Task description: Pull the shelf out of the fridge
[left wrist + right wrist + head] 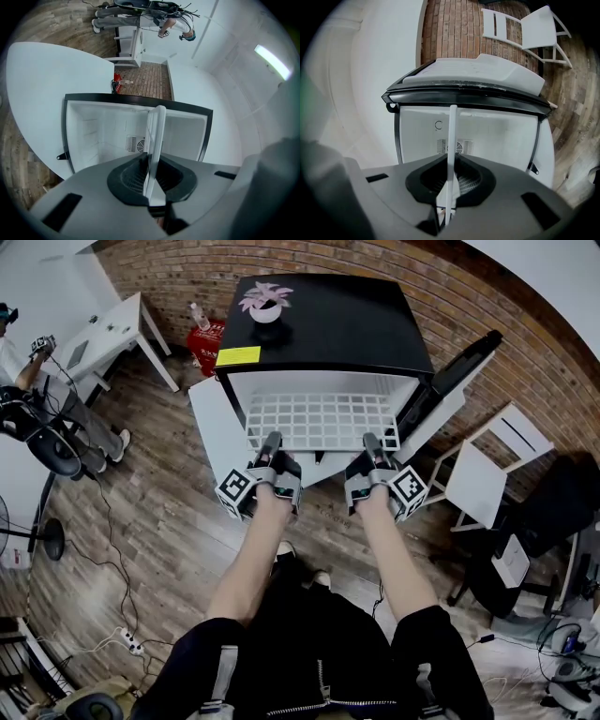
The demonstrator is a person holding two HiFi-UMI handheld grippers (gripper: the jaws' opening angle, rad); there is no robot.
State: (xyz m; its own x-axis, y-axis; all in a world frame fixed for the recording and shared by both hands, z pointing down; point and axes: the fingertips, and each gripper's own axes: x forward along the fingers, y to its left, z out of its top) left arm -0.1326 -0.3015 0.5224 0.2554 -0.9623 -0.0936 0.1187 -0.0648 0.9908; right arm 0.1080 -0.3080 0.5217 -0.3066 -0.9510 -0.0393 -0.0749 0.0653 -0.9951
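Note:
The white wire shelf (319,420) sticks partway out of the open black fridge (328,329), lying level. My left gripper (271,443) is shut on the left part of the shelf's front edge. My right gripper (373,443) is shut on the right part of that edge. In the left gripper view the shelf (157,136) runs edge-on between the pads of the left gripper (152,183) into the white fridge interior. The right gripper view shows the same: the shelf (451,136) is clamped in the right gripper (449,187).
The fridge door (455,381) stands open at the right. A potted plant (266,304) and a yellow note (238,356) sit on the fridge top. A white folding chair (483,479) stands at the right. At the left are a white table (108,329), a red crate (206,338) and a seated person (56,423).

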